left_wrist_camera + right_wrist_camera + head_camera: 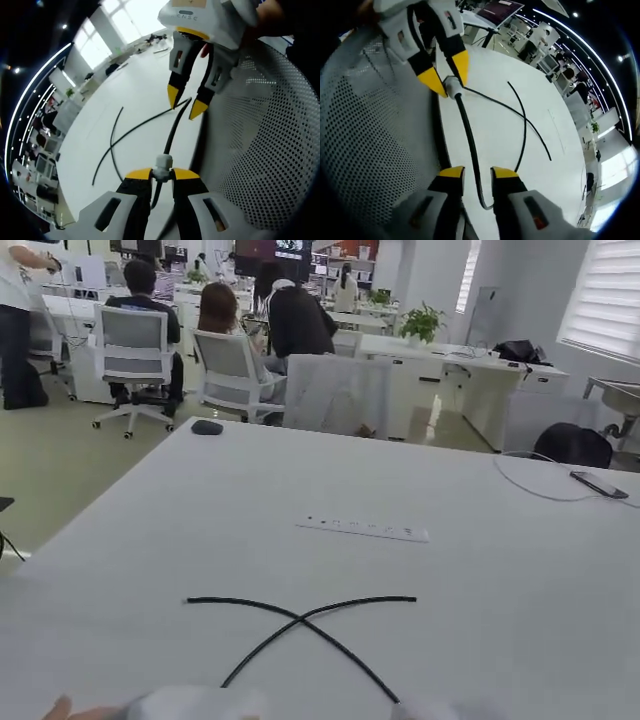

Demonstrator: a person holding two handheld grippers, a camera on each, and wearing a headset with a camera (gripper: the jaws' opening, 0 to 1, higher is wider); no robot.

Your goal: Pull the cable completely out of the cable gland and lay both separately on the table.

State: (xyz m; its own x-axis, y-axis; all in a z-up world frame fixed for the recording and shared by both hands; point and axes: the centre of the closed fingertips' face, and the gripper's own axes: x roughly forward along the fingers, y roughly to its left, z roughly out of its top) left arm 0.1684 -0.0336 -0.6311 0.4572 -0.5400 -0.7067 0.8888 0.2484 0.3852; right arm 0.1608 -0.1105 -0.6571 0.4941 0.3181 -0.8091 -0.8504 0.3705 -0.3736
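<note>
A white cable gland [162,166] sits between the yellow tips of my left gripper [162,174], which is shut on it. A black cable [172,130] runs out of the gland to my right gripper [186,102]. In the right gripper view the same cable [467,130] leaves the gland [452,86], held by the left gripper [447,75], and passes between the jaws of my right gripper [478,172]. Those jaws stand open with a gap on both sides of the cable. In the head view two black cables [300,620] cross on the white table [480,640].
A white perforated mesh surface [260,140] lies close under both grippers at the table's near edge. Farther out on the table are a white strip [362,529], a black mouse [207,427] and a phone [598,484]. People sit on office chairs [132,355] behind.
</note>
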